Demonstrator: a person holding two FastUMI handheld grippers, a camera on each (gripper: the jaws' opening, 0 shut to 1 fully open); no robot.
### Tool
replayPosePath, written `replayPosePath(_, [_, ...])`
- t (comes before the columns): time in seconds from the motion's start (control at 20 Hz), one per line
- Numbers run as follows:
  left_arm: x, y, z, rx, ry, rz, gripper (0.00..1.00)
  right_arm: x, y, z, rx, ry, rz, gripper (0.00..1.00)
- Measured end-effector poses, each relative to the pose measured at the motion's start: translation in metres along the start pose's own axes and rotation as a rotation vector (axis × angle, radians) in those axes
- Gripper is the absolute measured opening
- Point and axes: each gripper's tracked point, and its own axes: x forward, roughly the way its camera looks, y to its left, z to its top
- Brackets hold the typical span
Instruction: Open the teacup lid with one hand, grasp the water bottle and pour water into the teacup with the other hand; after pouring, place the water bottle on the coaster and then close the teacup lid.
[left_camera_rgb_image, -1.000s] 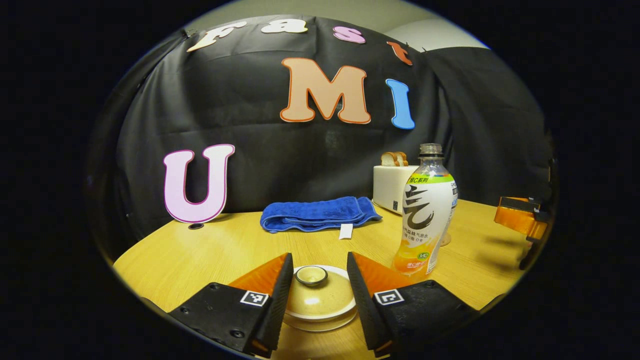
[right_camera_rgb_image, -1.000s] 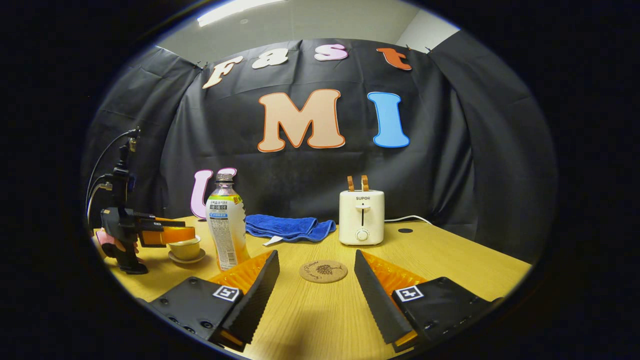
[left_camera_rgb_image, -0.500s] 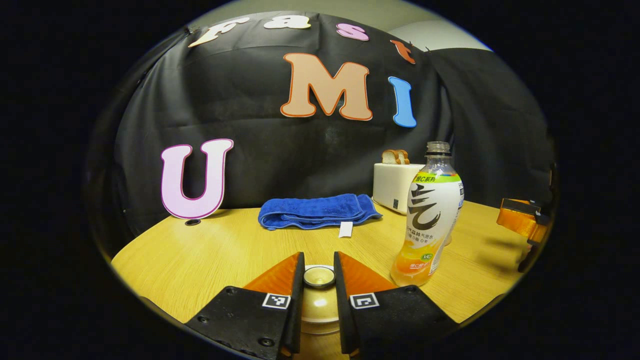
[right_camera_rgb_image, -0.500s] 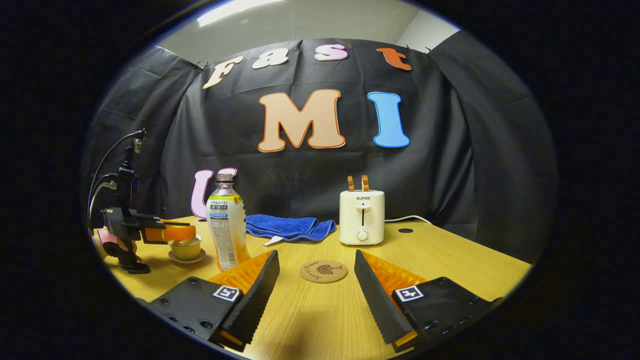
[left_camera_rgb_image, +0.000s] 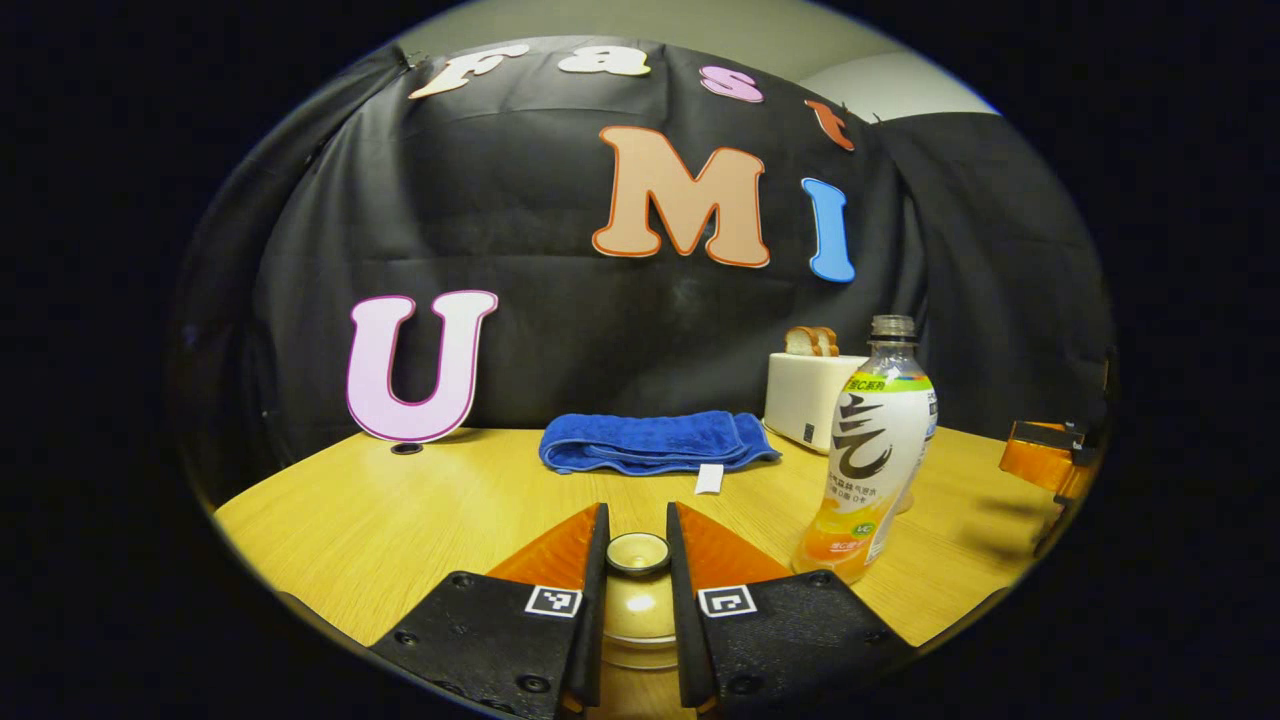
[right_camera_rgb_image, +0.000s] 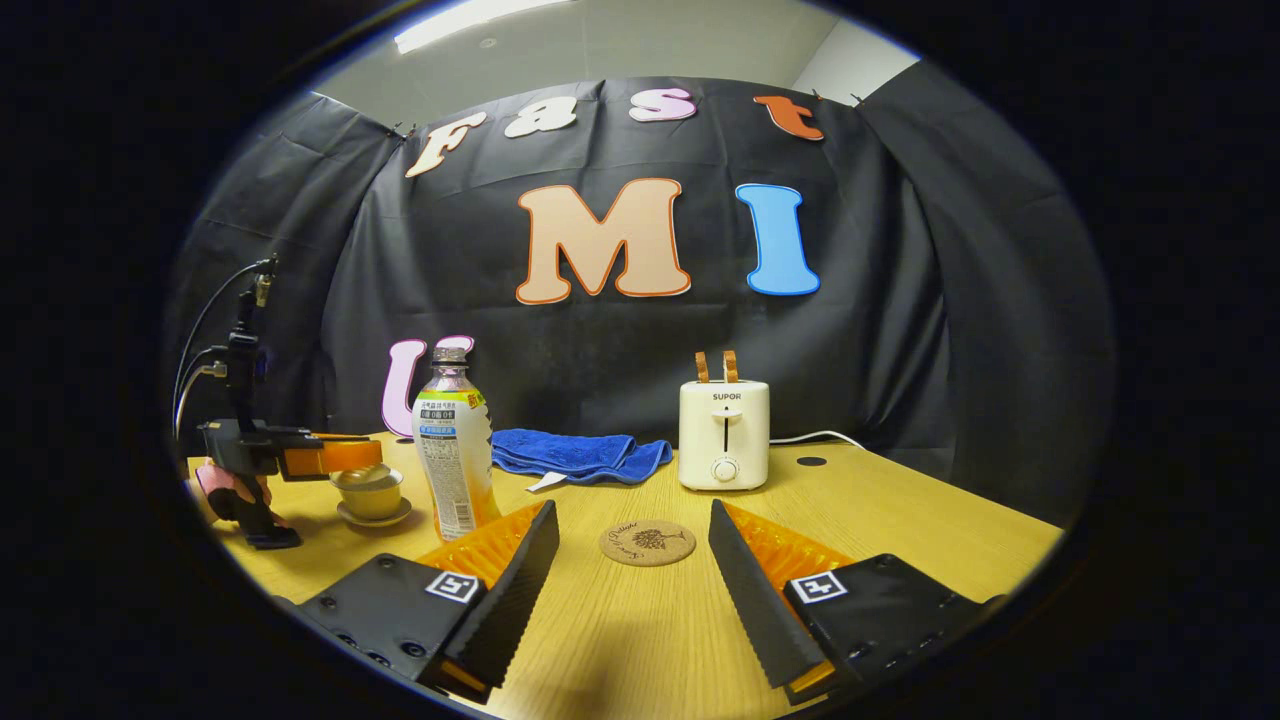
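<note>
At the bottom centre of the left gripper view, the left gripper (left_camera_rgb_image: 637, 545) is seen narrowed to a slim gap, both fingers pressed against the knob of the teacup lid (left_camera_rgb_image: 637, 590). In the right gripper view, at the far left of the frame, the same lid (right_camera_rgb_image: 359, 476) is seen lifted just clear of the teacup (right_camera_rgb_image: 371, 498), which sits on its saucer (right_camera_rgb_image: 374, 518); the fingers there are partly merged with the lid, and the hand (right_camera_rgb_image: 228, 487) behind the gripper is cut off by the frame edge. The right gripper (right_camera_rgb_image: 632, 560) is spread wide at the bottom centre of its own view, nothing held or touched; the round cork coaster (right_camera_rgb_image: 647, 542) is framed between its fingers, lying farther off on the wooden table (right_camera_rgb_image: 900, 520). The water bottle (right_camera_rgb_image: 455, 455) is stood upright, uncapped, left of centre in the right gripper view, just beside the teacup; in the left gripper view it (left_camera_rgb_image: 875, 450) is seen at the lower right. A folded blue towel (left_camera_rgb_image: 655, 442) and a white toaster (right_camera_rgb_image: 723, 434) holding two bread slices are placed near the back wall. The cup's contents cannot be made out.
</note>
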Motion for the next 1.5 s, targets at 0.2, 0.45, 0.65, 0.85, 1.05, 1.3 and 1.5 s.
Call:
replayPosePath(0.2, [-0.009,0.02,0.001,0.006,-0.01,0.077,0.28,0.0,0.004,-0.001,0.0,0.001,0.029,0.96])
replayPosePath(0.45, [-0.031,0.058,0.008,0.025,-0.053,0.193,0.28,0.002,0.035,-0.003,0.006,0.012,0.178,0.96])
replayPosePath(0.65, [-0.046,0.077,0.009,0.042,-0.061,0.26,0.28,0.009,0.059,-0.003,0.011,0.015,0.268,0.96])
replayPosePath(0.85, [-0.06,0.092,0.009,0.046,-0.066,0.32,0.27,0.021,0.092,-0.006,0.016,0.021,0.359,0.99])
replayPosePath(1.05, [-0.078,0.108,0.009,0.046,-0.066,0.371,0.27,0.036,0.12,-0.007,0.017,0.029,0.403,0.96])
replayPosePath(1.3, [-0.095,0.123,0.008,0.044,-0.067,0.413,0.27,0.056,0.146,-0.009,0.017,0.033,0.41,0.93])
replayPosePath(1.5, [-0.099,0.126,0.008,0.043,-0.07,0.418,0.27,0.074,0.154,-0.012,0.015,0.043,0.372,0.96])
